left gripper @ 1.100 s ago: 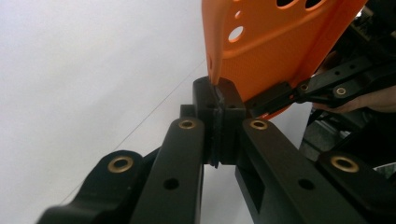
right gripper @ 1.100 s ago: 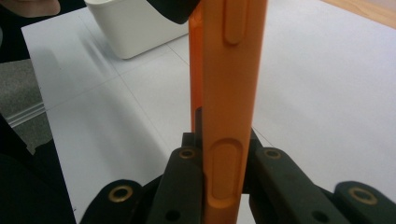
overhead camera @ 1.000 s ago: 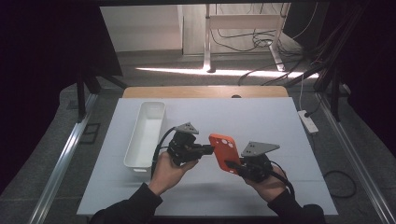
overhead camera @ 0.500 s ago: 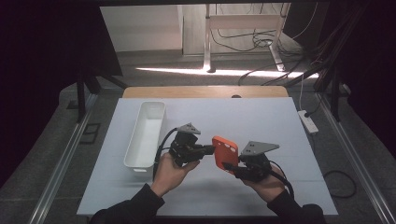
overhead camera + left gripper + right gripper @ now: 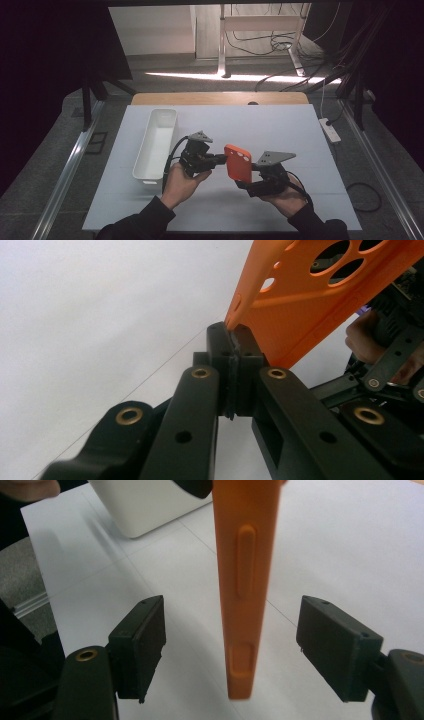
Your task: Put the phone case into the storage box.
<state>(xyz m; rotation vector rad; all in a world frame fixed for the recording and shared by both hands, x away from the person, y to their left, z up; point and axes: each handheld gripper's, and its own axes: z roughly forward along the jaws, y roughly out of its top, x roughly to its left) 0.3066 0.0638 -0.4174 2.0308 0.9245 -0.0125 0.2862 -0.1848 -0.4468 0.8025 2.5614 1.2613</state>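
Note:
An orange phone case (image 5: 238,162) with round camera holes hangs above the white table (image 5: 280,125), in front of the person. My left gripper (image 5: 224,159) is shut on the case's edge; in the left gripper view its jaws (image 5: 232,340) pinch the rim of the case (image 5: 320,300). My right gripper (image 5: 248,181) sits at the case's lower right. In the right gripper view the case (image 5: 245,555) stands edge-on between the two pads (image 5: 145,640), with a gap on each side. The right gripper (image 5: 240,645) has just been opening and stands open.
A long white bin (image 5: 150,150) lies on the table to the left of the left hand, with its corner (image 5: 145,505) seen in the right gripper view. A power strip (image 5: 330,129) lies past the table's right edge. Metal rails run along both sides.
The right gripper's jaws have spread apart and let go of the orange case. The case stays in the left gripper at about the same spot. Neither hand has shifted.

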